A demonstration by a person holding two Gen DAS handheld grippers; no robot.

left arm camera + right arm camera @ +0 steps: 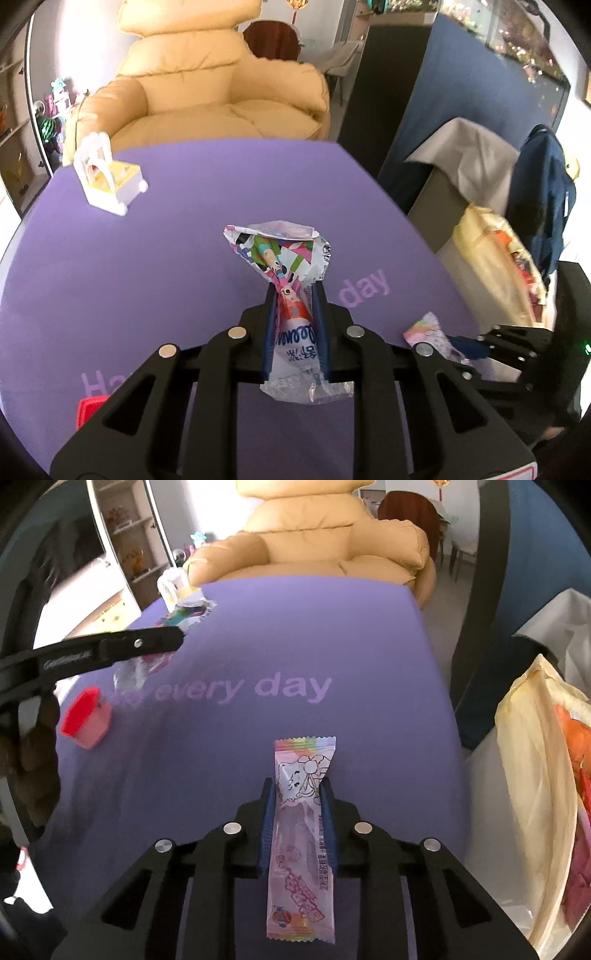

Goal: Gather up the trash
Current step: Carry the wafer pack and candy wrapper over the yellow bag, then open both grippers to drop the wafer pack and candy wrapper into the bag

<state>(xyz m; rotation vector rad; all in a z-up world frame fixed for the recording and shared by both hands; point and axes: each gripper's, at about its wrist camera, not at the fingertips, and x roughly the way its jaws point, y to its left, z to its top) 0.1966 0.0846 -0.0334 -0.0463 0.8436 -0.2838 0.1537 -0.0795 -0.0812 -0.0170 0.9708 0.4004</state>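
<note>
While both my hands tilt downward over the purple table (295, 635), my left gripper (294, 291) pinches a crumpled wrapper (280, 254), and my right gripper (298, 788) clamps a pink wrapper (303, 823) lengthwise, pointing ahead.

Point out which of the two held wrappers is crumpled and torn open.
The multicoloured wrapper in the left gripper: twisted, its top gaping open. The pink wrapper in the right gripper is flat and sealed.

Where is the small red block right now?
The red block sits on the purple mat, left in the right wrist view, below the left claw and left of the printed words.
</note>
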